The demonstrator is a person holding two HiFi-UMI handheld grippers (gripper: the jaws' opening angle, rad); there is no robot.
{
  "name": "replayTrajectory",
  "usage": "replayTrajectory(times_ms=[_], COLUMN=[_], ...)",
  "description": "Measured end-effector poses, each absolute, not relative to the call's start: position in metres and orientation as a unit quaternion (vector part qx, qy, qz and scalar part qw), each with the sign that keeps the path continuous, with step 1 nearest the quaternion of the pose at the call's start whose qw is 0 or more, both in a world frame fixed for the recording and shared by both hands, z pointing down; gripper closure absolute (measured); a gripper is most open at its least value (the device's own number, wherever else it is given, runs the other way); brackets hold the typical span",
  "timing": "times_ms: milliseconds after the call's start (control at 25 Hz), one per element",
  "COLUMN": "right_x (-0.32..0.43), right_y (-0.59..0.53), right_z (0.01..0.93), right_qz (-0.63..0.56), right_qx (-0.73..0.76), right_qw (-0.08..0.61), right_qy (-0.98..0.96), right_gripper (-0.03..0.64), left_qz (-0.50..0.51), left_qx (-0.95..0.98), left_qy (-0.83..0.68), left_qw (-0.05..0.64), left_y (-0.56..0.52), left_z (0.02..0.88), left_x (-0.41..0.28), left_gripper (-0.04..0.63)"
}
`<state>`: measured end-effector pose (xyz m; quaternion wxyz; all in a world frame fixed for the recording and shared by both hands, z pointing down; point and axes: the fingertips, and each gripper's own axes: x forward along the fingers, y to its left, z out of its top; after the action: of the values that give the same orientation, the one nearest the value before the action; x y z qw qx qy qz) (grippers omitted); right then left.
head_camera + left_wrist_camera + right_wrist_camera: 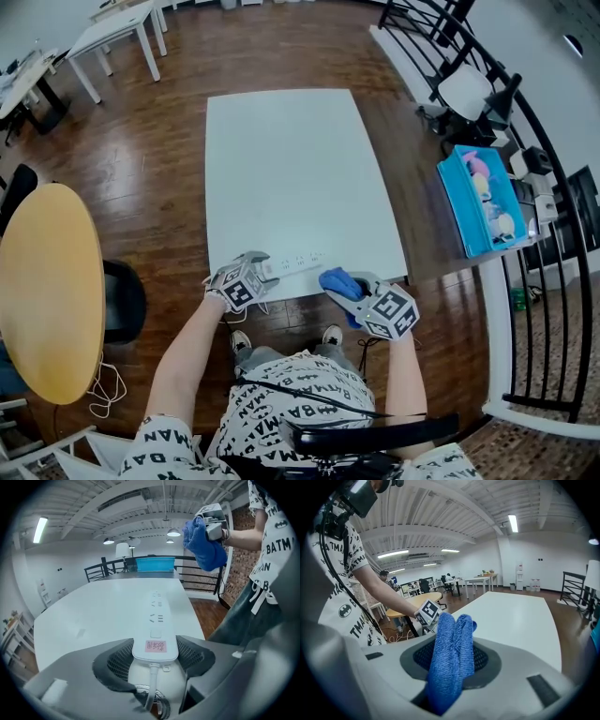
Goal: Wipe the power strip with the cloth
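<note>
The left gripper [246,281] [154,657] was clenched on the cable end of the white power strip [295,263] [156,620], with one meshed pad against each long side of the housing and the jaws standing wide to span its width. The power strip lay flat on the white table [291,159] [93,616], close to the near edge and toward the near left corner, its sockets facing up and its length running along that edge. A pink label [155,646] sat on the gripped end, and the white cable [151,686] ran out of that end between the jaws. The right gripper [361,292] [213,523] [454,665] was closed on a folded blue cloth [337,279] [202,545] [451,639], which was pinched between the pads with a bunch protruding past the fingertips. The cloth was positioned at the near edge of the table, just beside the free end of the power strip. In the left gripper view it hung raised above the table surface, and no contact with the power strip was visible.
</note>
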<state>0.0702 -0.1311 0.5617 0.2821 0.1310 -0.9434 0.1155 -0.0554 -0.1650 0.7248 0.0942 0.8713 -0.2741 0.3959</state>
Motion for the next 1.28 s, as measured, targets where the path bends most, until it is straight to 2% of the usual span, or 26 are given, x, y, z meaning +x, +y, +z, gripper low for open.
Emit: replayTrajectory(times_ms=[80,200,320,520,560,600,640,680,720,1000,1280], right_x=[0.067,0.063,0.06,0.064,0.067,0.071,0.074,0.075,0.075,0.069,0.069], right_y=[-0.131,-0.13,-0.132,-0.155,-0.164,-0.171,-0.176,-0.18,-0.182,-0.181,-0.172], right_z=[0.563,0.566,0.566,0.569,0.572,0.574,0.575,0.576,0.576,0.575,0.573], right_qz=[0.113,0.112,0.111,0.111,0.115,0.121,0.128,0.137,0.145,0.147,0.154], right_qx=[0.124,0.116,0.119,0.192,0.217,0.241,0.26,0.276,0.289,0.33,0.33], right_qw=[0.288,0.291,0.288,0.289,0.29,0.29,0.287,0.281,0.273,0.256,0.249], right_qy=[-0.943,-0.943,-0.944,-0.931,-0.925,-0.918,-0.913,-0.909,-0.906,-0.896,-0.898], right_gripper=[0.483,0.485,0.483,0.483,0.483,0.483,0.483,0.485,0.485,0.486,0.486], left_qz=[0.394,0.394,0.378,0.287,0.269,0.257,0.249,0.242,0.233,0.168,0.149], left_qx=[0.87,0.865,0.868,0.872,0.865,0.853,0.839,0.828,0.82,0.786,0.775], left_qy=[-0.281,-0.291,-0.301,-0.374,-0.402,-0.434,-0.463,-0.486,-0.502,-0.552,-0.564], left_qw=[0.099,0.109,0.113,0.129,0.134,0.137,0.137,0.139,0.144,0.22,0.244], left_y=[-0.168,-0.172,-0.173,-0.18,-0.183,-0.186,-0.188,-0.188,-0.186,-0.163,-0.151], left_z=[0.725,0.727,0.718,0.665,0.654,0.643,0.635,0.627,0.621,0.599,0.593], left_x=[-0.057,-0.059,-0.059,-0.074,-0.08,-0.087,-0.094,-0.099,-0.101,-0.096,-0.086], left_gripper=[0.31,0.261,0.255,0.258,0.281,0.337,0.421,0.535,0.59,0.591,0.591])
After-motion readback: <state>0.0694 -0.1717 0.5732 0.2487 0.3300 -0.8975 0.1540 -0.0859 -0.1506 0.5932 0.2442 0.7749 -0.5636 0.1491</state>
